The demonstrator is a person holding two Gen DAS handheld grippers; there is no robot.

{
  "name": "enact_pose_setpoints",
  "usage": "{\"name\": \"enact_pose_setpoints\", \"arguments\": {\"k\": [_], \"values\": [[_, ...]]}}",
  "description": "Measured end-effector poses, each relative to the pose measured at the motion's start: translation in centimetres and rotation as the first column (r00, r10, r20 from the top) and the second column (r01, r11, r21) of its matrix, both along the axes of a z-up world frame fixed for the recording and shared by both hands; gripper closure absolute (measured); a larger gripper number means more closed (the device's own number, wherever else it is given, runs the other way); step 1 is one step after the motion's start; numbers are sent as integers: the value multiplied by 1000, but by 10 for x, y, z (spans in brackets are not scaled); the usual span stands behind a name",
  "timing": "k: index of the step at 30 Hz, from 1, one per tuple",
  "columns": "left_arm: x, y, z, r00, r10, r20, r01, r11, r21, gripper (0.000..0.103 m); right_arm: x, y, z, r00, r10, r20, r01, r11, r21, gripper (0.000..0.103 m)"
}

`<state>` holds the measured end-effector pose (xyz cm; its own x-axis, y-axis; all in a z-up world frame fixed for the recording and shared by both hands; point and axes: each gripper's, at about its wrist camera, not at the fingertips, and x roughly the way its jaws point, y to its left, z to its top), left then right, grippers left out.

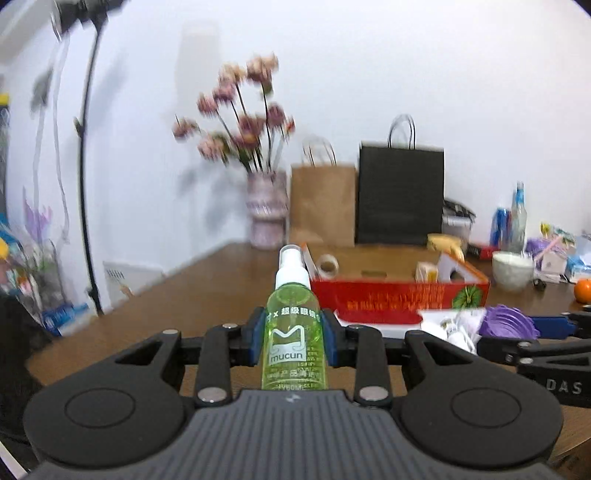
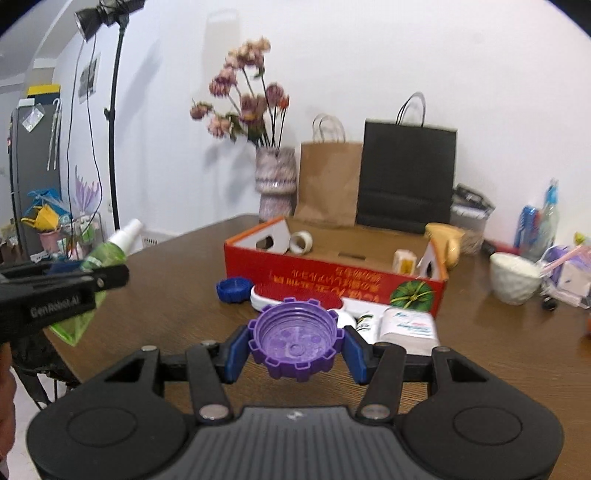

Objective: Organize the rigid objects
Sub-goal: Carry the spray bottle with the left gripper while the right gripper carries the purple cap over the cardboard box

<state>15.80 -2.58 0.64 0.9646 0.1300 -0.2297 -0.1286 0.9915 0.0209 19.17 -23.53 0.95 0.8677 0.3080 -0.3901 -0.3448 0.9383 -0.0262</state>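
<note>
Fingers (image 1: 255, 338) clamped around spray bottle (image 1: 293, 332)

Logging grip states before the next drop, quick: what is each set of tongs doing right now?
Left tongs: closed on the green transparent spray bottle with white pump top.
Right tongs: closed on the purple ridged plastic cap.

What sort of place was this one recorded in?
Probably a lived-in room at home, set up for filming: a cluttered wooden table against a white wall, a vase of flowers, paper shopping bags, and a studio light on a stand in the corner.
</note>
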Motion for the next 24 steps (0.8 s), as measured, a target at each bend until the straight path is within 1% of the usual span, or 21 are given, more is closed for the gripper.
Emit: {"name": "enact_pose_setpoints", "arguments": {"k": [1, 3, 7, 11, 16, 20, 24], "values": [[-7, -3, 3, 1000, 1, 20, -1, 1000, 15, 71, -8, -1, 2, 1000, -3, 11, 3, 1000, 1, 50], [-22, -6, 9, 999, -15, 51, 14, 1000, 15, 71, -24, -4, 7, 999, -14, 35, 14, 1000, 6, 50], [-43, -12, 16, 996, -55, 65, 55, 998, -2, 71, -55, -10, 13, 997, -33, 75, 31, 999, 27, 50], [-53, -16, 21, 994, -76, 75, 77, 997, -5, 71, -77, -17, 13, 995, -49, 89, 44, 998, 47, 50], [-58, -23, 23, 990, -92, 105, 94, 996, -8, 71, -81, -23, 10, 994, -59, 90, 55, 997, 52, 50], [-53, -27, 19, 991, -101, 91, 102, 995, -8, 71, -76, -28, 7, 995, -66, 81, 61, 996, 64, 50], [-38, -26, 14, 993, -96, 70, 98, 995, -21, 71, -63, -29, 3, 996, -70, 63, 66, 996, 63, 50]]}}
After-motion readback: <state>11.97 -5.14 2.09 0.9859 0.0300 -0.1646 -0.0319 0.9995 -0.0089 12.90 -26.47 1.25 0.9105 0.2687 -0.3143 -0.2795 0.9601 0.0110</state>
